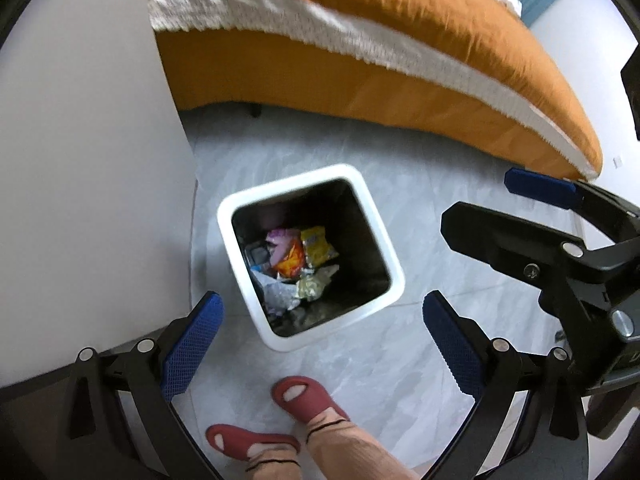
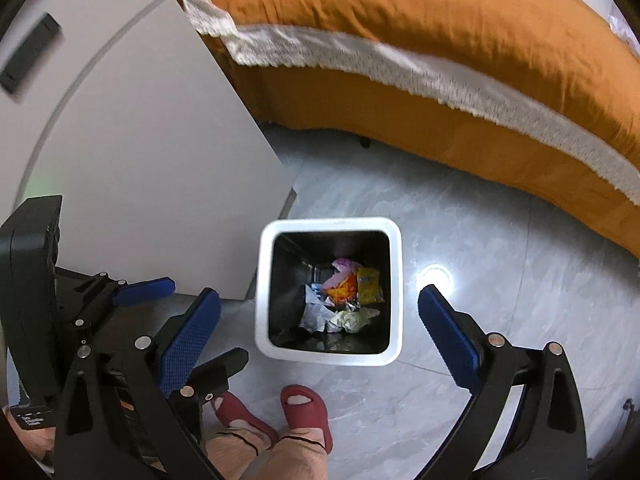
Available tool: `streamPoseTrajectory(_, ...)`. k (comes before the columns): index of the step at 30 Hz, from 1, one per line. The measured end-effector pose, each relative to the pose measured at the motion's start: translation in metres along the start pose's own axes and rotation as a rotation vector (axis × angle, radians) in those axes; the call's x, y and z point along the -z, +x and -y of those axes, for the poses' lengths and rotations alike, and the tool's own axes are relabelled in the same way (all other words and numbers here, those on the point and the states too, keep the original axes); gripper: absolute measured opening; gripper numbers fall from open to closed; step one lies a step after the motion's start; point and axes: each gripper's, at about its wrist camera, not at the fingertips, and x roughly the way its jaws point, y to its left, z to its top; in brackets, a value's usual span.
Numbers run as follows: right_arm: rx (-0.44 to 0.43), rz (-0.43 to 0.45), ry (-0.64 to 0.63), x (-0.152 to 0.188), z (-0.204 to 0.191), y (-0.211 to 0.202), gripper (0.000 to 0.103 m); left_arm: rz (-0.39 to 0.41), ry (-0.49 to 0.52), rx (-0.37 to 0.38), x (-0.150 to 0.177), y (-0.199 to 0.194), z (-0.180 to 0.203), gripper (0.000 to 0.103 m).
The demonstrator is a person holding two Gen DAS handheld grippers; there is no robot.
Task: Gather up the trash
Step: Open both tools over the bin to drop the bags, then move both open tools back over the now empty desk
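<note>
A: How far along does the collecting look?

B: Well along, judging by the bin [image 2: 266,292], lower centre of the frame on the marble-look floor [image 2: 500,240]: crumpled wrappers [image 2: 344,300], orange, yellow and foil, lie at its bottom. No loose trash shows on the floor.

A: And the tools?

B: The left tool [image 1: 320,344] and right tool [image 2: 320,344] both hover above it, spread wide, released, nothing between the textured blue pads [image 2: 188,344].

A: Surroundings?

B: A square white rim, dark inside; an orange quilt [image 2: 440,12] with a white fringe at upper right.
</note>
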Motion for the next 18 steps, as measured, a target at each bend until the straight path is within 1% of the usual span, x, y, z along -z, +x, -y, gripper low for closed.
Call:
streamPoseTrajectory(1,-0.002,0.01,-0.004,-0.002,-0.003,-0.009,0.098,0.007,-0.002,-0.002,-0.002,-0.008,0.002,0.098)
streamPoseTrajectory(5,-0.014,0.06,-0.025,-0.012,-0.017,-0.056,0.098,0.06,-0.005,-0.007,-0.009,-0.06,0.011,0.098)
streamPoseTrajectory(10,-0.027,0.171,-0.046,-0.025,-0.033,-0.128,0.098,0.139,0.005,-0.016,-0.017,-0.126,0.024,0.098)
streamPoseTrajectory(14,-0.057,0.263,-0.055,-0.037,-0.045,-0.187,0.098,0.216,0.004,-0.024,-0.02,-0.187,0.034,0.098)
streamPoseTrajectory(18,-0.086,0.331,-0.088,-0.044,-0.06,-0.231,0.098,0.265,0.009,-0.03,-0.02,-0.237,0.044,0.098)
